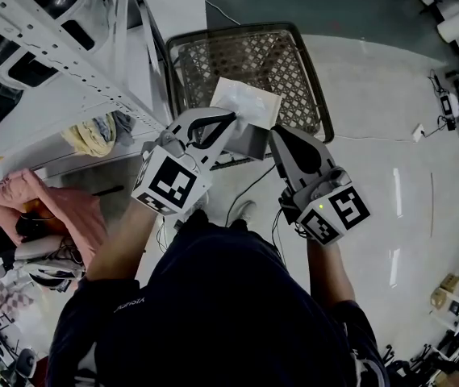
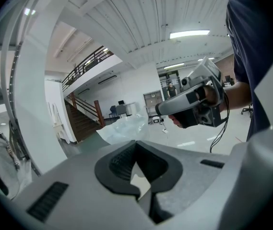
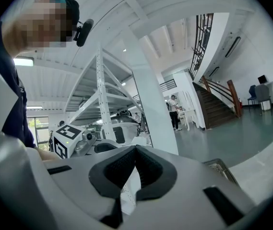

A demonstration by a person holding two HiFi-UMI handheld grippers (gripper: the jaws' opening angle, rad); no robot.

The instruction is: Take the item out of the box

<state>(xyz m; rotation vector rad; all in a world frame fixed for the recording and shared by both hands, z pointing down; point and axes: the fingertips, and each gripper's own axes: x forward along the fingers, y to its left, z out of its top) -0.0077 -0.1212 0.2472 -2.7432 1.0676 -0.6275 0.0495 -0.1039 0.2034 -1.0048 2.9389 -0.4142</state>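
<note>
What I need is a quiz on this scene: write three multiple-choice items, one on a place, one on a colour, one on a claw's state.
1. Where does the wire basket stand?
A. On a shelf
B. On the floor beside the metal shelving
C. On a table

2. What colour is the plastic packet held over the basket?
A. Red
B. Black
C. White

3. How is the left claw?
A. Shut on the packet
B. Wide open and empty
C. Out of sight

Answers:
1 B: the wire basket sits on the pale floor next to the metal shelving.
2 C: the plastic packet is white.
3 A: the left claw has its jaws together on the packet's edge, while the right claw appears to grip the grey box.
</note>
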